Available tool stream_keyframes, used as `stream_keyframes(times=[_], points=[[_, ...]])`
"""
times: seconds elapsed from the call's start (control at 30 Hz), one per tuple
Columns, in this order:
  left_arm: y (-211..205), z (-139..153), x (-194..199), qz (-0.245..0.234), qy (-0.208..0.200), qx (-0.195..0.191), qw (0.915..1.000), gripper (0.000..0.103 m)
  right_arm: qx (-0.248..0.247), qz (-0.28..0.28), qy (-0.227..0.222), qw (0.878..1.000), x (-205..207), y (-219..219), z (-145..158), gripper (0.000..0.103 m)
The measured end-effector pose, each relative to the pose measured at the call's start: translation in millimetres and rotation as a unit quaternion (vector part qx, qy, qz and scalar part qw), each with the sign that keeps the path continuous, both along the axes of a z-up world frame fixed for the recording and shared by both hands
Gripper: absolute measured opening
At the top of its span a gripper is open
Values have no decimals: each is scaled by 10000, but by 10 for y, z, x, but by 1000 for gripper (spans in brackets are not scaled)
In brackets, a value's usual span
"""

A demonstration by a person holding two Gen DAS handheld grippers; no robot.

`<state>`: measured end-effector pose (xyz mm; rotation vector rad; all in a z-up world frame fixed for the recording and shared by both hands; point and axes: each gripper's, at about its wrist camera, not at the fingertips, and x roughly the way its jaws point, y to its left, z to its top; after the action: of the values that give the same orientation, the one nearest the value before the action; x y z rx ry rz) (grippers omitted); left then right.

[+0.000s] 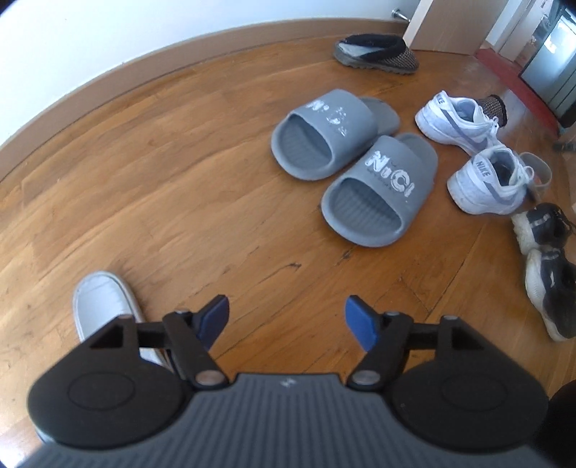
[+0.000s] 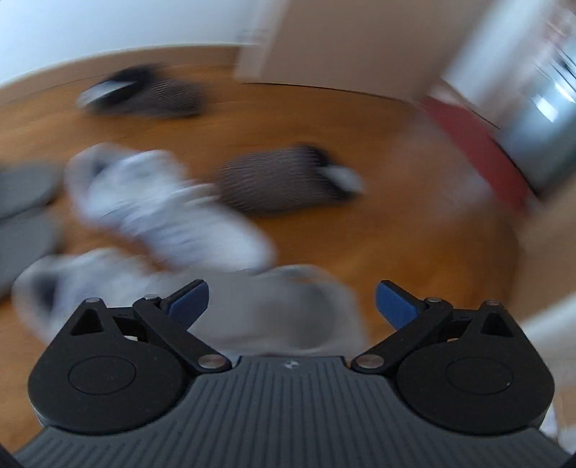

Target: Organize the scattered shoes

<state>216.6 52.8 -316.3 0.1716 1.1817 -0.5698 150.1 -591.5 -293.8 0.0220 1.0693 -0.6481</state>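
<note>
My left gripper [image 1: 287, 313] hangs open over bare wooden floor, nothing between its fingers. A white slip-on shoe [image 1: 104, 309] lies just left of it, partly hidden by the gripper body. Two grey slides [image 1: 378, 190] sit side by side ahead, and two white sneakers [image 1: 489, 183] lie to their right. A dark mesh slipper [image 1: 374, 54] rests by the wall. In the blurred right wrist view my right gripper [image 2: 291, 298] is open above a pale grey shoe [image 2: 288, 316]. White sneakers [image 2: 162, 208] and a second dark mesh slipper [image 2: 280, 180] lie beyond it.
Two black and white trainers [image 1: 550, 291] lie at the right edge. A wooden skirting board [image 1: 108, 82] runs along the white wall. A door frame [image 1: 446, 25] and a red threshold [image 1: 511, 72] stand at the back right.
</note>
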Motion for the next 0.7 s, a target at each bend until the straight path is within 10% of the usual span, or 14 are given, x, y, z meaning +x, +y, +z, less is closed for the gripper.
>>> stream_keyframes(times=[0.3, 0.53, 0.7], points=[[-1641, 223, 322, -965, 186, -1456, 9844, 71, 948, -2485, -1211, 9564, -582, -677, 126, 97], [-3957, 432, 23, -3056, -1049, -1985, 9253, 54, 968, -2271, -1464, 9579, -1239, -764, 254, 99], [-5048, -121, -22, -3110, 563, -2488, 9155, 49, 928, -2439, -1208, 9578, -1592, -870, 231, 99]])
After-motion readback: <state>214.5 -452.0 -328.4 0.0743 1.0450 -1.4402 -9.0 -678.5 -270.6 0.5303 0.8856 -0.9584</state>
